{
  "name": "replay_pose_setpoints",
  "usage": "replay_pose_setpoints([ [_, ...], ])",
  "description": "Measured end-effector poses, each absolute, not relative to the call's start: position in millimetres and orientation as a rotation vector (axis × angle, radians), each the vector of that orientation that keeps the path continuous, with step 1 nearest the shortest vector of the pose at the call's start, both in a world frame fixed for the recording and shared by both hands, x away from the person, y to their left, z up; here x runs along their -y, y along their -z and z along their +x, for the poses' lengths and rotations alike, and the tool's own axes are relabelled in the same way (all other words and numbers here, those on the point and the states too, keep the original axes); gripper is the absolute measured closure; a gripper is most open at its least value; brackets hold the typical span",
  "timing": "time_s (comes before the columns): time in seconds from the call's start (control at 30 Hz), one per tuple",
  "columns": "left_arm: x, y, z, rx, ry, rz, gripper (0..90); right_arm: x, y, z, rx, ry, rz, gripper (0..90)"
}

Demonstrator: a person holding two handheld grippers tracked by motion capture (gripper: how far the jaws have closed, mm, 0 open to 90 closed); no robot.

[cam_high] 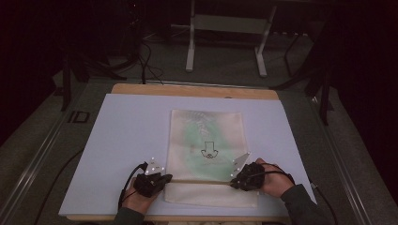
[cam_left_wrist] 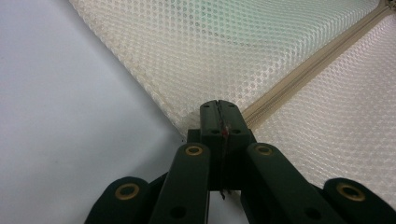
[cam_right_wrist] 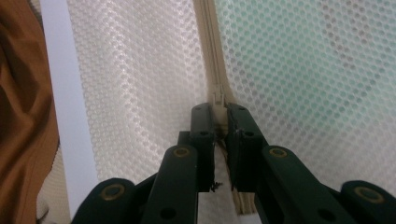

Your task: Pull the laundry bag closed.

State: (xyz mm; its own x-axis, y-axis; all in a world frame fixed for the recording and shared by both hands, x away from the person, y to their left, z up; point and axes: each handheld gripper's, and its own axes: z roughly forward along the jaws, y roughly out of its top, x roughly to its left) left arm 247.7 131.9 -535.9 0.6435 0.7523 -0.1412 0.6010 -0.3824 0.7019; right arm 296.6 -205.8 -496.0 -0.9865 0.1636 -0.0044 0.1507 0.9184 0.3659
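A cream mesh pouch (cam_high: 206,136) with a green sheet inside lies flat on the pale mat (cam_high: 122,140). Its zipper (cam_high: 202,180) runs across near the front edge. My left gripper (cam_high: 166,178) sits at the zipper's left end. In the left gripper view its jaws (cam_left_wrist: 218,109) are shut, pinching the pouch's edge (cam_left_wrist: 187,119) where the zipper tape (cam_left_wrist: 308,70) ends. My right gripper (cam_high: 233,183) is at the zipper's right end. The right gripper view has it (cam_right_wrist: 218,114) shut on the small cream zipper pull (cam_right_wrist: 218,98), with the zipper (cam_right_wrist: 210,46) running away from it.
The mat covers a wooden tabletop (cam_high: 187,90), with bare mat left and right of the pouch. Metal frame legs (cam_high: 190,47) and cables stand on the dark floor behind. Brown fabric (cam_right_wrist: 18,116) lies past the mat's near edge beside my right gripper.
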Motion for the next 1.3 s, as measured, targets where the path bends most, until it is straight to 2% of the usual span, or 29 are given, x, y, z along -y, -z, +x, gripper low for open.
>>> replay_pose_setpoints([
  [0.97,-132,536,248,-1.049,-0.255,2.110,89.4,242,496,298,-3.020,-0.576,0.363,82.4],
  [1.3,-132,536,248,-1.050,-0.256,2.111,89.4,270,494,295,-2.999,-0.624,0.457,82.4],
])
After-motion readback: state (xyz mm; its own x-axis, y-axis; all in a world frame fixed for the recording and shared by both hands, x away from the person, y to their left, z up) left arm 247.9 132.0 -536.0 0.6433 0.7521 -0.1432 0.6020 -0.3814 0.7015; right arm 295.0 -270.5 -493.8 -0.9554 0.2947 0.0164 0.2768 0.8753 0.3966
